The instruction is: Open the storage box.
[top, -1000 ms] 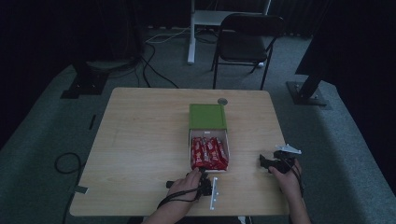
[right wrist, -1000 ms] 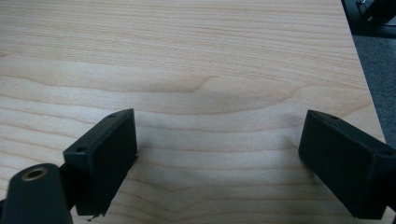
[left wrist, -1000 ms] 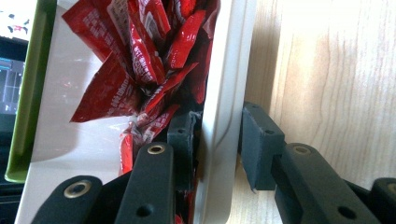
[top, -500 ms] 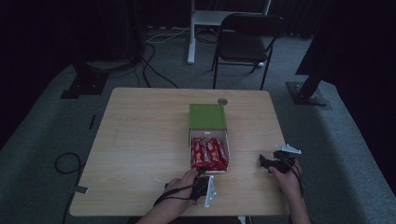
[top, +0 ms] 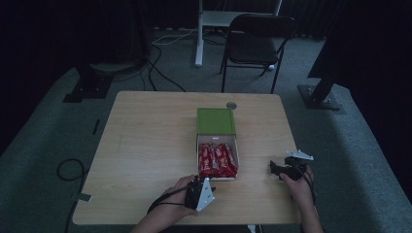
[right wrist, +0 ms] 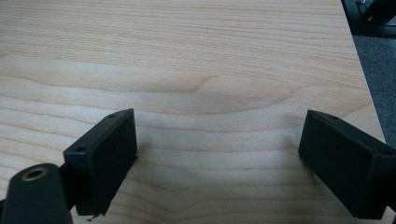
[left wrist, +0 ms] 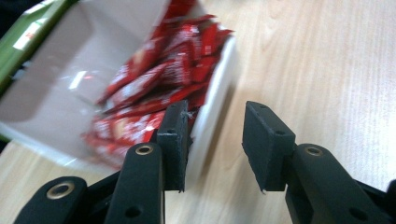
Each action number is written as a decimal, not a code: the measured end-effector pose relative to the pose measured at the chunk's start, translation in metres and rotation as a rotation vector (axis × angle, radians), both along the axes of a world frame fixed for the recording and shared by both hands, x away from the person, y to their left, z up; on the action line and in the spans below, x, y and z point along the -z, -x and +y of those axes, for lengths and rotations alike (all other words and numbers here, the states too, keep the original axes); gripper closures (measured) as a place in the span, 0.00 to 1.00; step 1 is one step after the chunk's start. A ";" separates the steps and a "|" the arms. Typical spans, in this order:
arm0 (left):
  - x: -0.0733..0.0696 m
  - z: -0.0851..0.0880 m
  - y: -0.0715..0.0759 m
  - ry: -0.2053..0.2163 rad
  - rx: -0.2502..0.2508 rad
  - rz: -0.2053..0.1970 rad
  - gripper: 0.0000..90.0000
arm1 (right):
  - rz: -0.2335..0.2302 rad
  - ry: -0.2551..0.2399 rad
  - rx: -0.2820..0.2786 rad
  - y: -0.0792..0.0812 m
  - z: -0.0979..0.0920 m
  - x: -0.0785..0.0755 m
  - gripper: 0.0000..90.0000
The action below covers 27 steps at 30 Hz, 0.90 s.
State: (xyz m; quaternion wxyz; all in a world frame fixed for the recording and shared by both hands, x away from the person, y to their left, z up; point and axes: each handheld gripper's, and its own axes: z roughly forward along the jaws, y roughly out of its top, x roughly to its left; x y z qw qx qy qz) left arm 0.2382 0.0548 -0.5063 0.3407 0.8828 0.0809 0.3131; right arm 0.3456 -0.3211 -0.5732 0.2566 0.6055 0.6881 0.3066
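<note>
a white box [top: 217, 178] with its green lid [top: 216, 121] folded back lies on the surface [top: 145, 145], a little right of the middle and nearer the near edge than the far one; the lid points toward the far edge. the box is packed with red wrapped bars [top: 217, 160] lying side by side; in the left gripper view the red wrappers [left wrist: 154, 88] are blurred, and the box wall [left wrist: 210, 126] stands just ahead of the jaws.

the left gripper [top: 198, 191] is at the near left corner of the box, close to the near edge of the surface. its jaws have just been opening and stand a small way apart, with nothing clamped between them; one jaw overlaps the box wall in that gripper's own view, but whether it touches is unclear.

the right gripper [top: 277, 168] is held near the near right corner of the surface, well apart from the box, its jaws spread wide over bare wood [right wrist: 210, 70].

a small round grey thing [top: 231, 105] lies by the far edge, just beyond the lid.
</note>
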 end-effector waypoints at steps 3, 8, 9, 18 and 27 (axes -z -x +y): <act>-0.008 0.013 -0.001 0.053 -0.023 0.010 0.69 | 0.000 0.000 0.000 0.000 0.000 0.000 0.12; -0.017 0.035 -0.006 0.107 -0.070 0.018 0.69 | 0.000 0.000 0.000 0.000 0.000 0.000 0.12; -0.019 0.039 -0.007 0.114 -0.076 0.018 0.69 | 0.000 0.001 0.000 0.000 0.000 0.000 0.12; -0.025 0.078 -0.017 0.228 -0.161 0.061 0.68 | 0.000 0.000 0.000 0.000 0.000 0.000 0.12; -0.008 0.111 -0.039 0.319 -0.280 0.130 0.66 | 0.000 0.000 0.000 0.000 0.000 0.000 0.12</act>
